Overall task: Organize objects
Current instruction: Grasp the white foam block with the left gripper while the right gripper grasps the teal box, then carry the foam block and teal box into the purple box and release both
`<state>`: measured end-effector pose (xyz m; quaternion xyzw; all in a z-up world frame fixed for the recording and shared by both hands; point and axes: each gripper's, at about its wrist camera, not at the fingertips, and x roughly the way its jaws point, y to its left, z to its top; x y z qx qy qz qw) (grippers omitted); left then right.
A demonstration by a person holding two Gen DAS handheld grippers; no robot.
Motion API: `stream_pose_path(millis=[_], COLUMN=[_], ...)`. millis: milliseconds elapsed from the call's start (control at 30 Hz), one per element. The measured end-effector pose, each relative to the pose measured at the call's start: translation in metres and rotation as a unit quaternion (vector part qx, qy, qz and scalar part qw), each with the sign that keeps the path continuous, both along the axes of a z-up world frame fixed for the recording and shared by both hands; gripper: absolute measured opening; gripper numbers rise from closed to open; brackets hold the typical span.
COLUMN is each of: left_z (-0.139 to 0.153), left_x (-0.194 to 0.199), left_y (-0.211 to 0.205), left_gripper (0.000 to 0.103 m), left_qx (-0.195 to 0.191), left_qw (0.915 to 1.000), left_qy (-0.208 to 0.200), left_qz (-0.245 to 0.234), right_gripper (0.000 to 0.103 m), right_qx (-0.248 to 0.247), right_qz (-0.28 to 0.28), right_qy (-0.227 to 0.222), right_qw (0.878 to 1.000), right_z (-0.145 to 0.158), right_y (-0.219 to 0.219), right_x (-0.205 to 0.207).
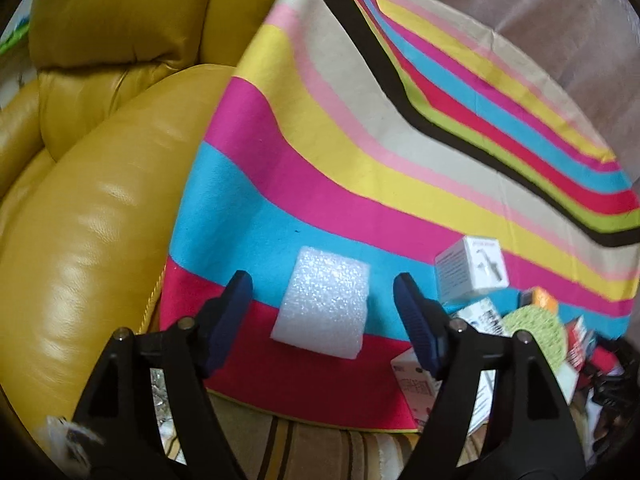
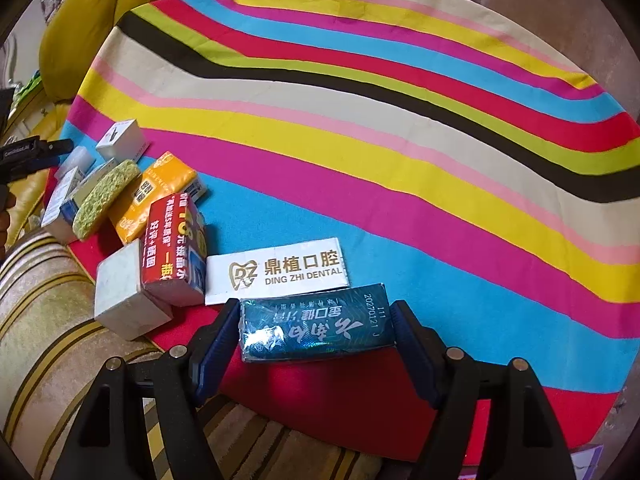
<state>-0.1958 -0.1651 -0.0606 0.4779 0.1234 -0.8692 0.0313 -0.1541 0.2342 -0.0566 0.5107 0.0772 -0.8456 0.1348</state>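
In the left wrist view my left gripper (image 1: 323, 300) is open around a white foam block (image 1: 322, 302) that lies on the striped cloth (image 1: 320, 160); the pads stand apart from its sides. In the right wrist view my right gripper (image 2: 314, 336) is shut on a teal foil-wrapped box (image 2: 314, 326), held just above the cloth (image 2: 400, 160). A white dental box (image 2: 276, 270) lies right behind it. The left gripper shows at the far left edge (image 2: 48, 150).
A pile of boxes lies at the cloth's left: a red carton (image 2: 172, 248), an orange pack (image 2: 148, 196), a green sponge (image 2: 102, 198), a white cube (image 2: 120, 296), a small white box (image 2: 122, 138). A yellow leather sofa (image 1: 100, 200) borders the cloth.
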Motion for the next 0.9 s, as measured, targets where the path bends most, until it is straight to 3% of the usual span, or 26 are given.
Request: stream_pose_path(millis=[200, 267, 333, 433, 600, 900], left_z=[-0.016, -0.020, -0.022, -0.025, -0.023, 0.008], left_x=[-0.008, -0.010, -0.010, -0.011, -0.008, 0.023], left_y=[0.004, 0.005, 0.006, 0.006, 0.004, 0.004], left_gripper=[0.076, 0.071, 0.056, 0.053, 0.051, 0.051], left_qx=[-0.015, -0.018, -0.019, -0.019, -0.022, -0.033], left_qw=[0.9992, 0.9988, 0.9986, 0.9983, 0.9988, 0.9991], left_qy=[-0.035, -0.042, -0.044, -0.048, -0.039, 0.027], left_qz=[-0.014, -0.020, -0.022, -0.026, -0.020, 0.000], right_gripper=[0.076, 0.076, 0.076, 0.076, 0.075, 0.074], right_qx=[0.014, 0.015, 0.011, 0.007, -0.004, -0.023], right_qz=[0.007, 0.007, 0.007, 0.006, -0.001, -0.047], right_qy=[-0.002, -0.004, -0.006, -0.011, -0.016, 0.002], right_qw=[1.000, 1.000, 1.000, 1.000, 1.000, 0.999], right_z=[0.000, -0.002, -0.004, -0.007, -0.013, 0.003], right_y=[0.000, 0.001, 0.002, 0.002, 0.001, 0.010], right_x=[0.000, -0.001, -0.001, -0.002, -0.002, 0.017])
